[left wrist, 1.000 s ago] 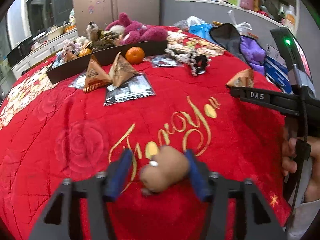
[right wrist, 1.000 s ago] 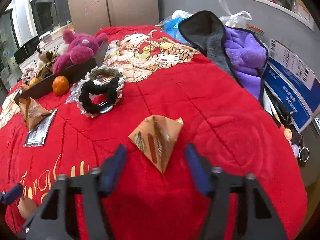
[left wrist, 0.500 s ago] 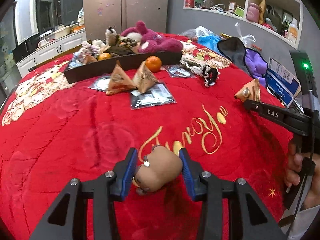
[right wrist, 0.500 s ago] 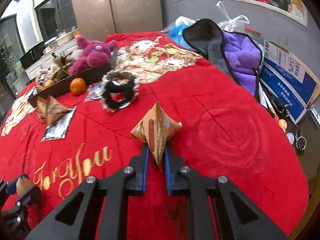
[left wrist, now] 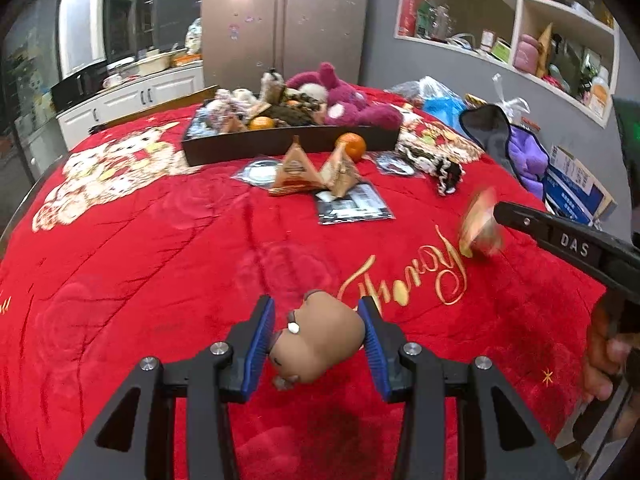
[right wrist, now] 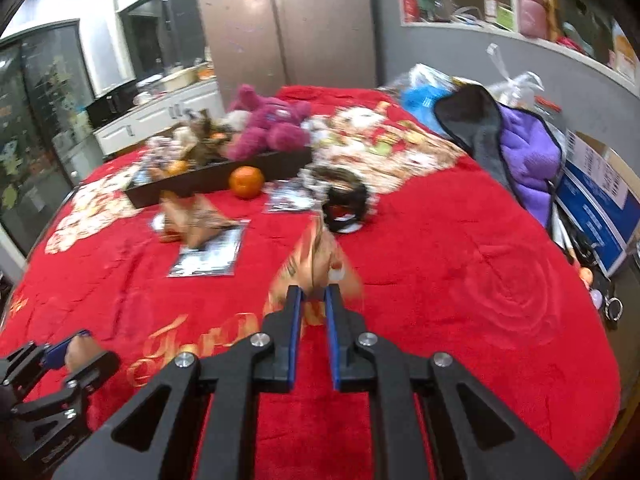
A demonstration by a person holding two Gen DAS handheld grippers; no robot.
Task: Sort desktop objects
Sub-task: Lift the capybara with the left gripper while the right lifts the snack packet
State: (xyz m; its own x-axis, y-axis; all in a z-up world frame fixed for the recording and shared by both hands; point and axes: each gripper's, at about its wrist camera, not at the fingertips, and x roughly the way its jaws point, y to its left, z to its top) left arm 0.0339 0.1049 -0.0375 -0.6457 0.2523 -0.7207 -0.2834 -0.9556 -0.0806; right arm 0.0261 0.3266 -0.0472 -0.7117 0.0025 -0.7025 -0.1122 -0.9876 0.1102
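My left gripper [left wrist: 318,320] is shut on a small brown capybara toy [left wrist: 320,340] and holds it above the red blanket [left wrist: 160,264]. My right gripper [right wrist: 313,298] is shut on a tan pyramid snack packet [right wrist: 316,256], lifted off the blanket; the packet shows blurred in the left wrist view [left wrist: 478,224]. A dark tray [left wrist: 288,140] at the back holds a pink plush [left wrist: 344,100] and other small things. Two more pyramid packets [left wrist: 298,170] and an orange [left wrist: 352,146] lie in front of it.
A black hair scrunchie [right wrist: 346,200] and flat foil sachets [right wrist: 212,252] lie mid-blanket. A purple and grey cloth [right wrist: 520,148] and a blue box [right wrist: 596,208] sit at the right edge. Cabinets and a fridge stand behind.
Both grippers closed on their objects and lifted them. The right gripper carries the packet up and left; the left holds the toy higher above the blanket.
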